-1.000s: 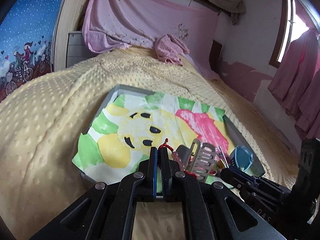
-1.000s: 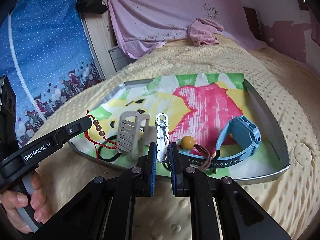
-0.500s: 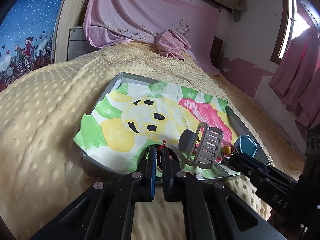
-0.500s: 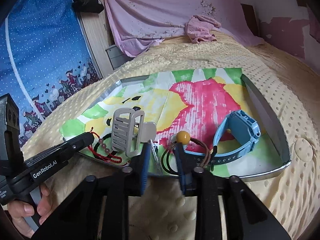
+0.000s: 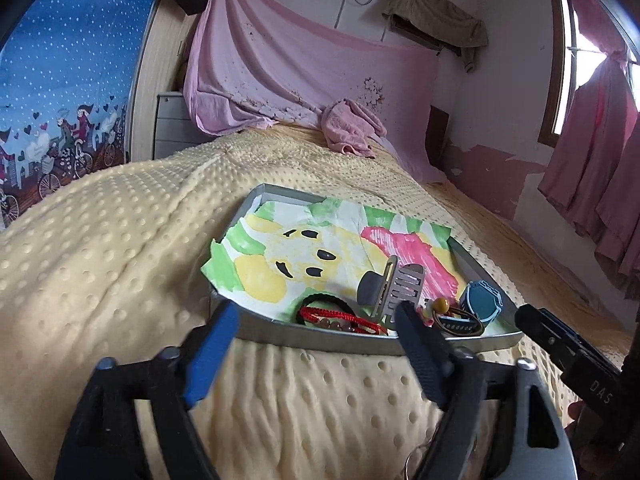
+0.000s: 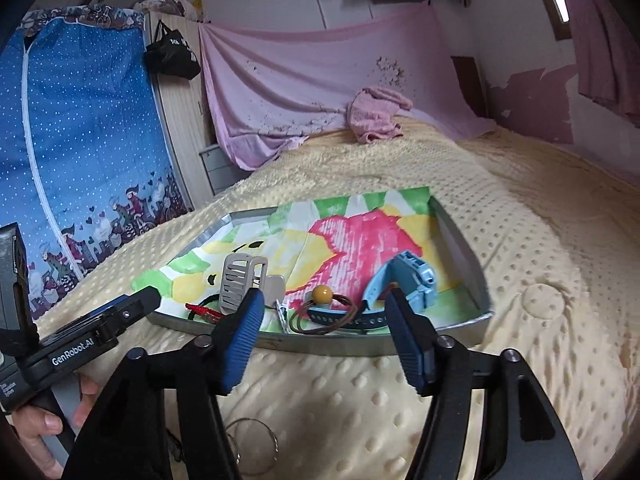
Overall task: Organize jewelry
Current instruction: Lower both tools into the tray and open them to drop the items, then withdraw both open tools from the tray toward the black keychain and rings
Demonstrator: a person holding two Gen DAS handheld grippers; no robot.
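A grey metal tray [image 5: 360,342] [image 6: 460,252] with a colourful drawing lies on the yellow blanket. In it lie a red beaded bracelet [image 5: 340,318] [image 6: 202,311], a grey claw hair clip [image 5: 394,290] [image 6: 240,280], a white clip [image 6: 282,314], a hair tie with an amber bead [image 5: 442,304] [image 6: 323,294] and a blue watch [image 5: 482,306] [image 6: 404,280]. My left gripper [image 5: 316,340] is open and empty, just in front of the tray's near rim. My right gripper [image 6: 324,332] is open and empty, also at the near rim.
A thin metal bangle [image 6: 250,446] lies on the blanket below my right gripper. A pink towel [image 5: 352,128] sits at the bed's far end. Pink curtains [image 5: 600,168] hang at right; a blue patterned cloth [image 6: 80,140] hangs at left.
Both grippers opened and pulled back from the tray. The left let go of the red bracelet, the right let go of the white clip; both now lie in the tray.
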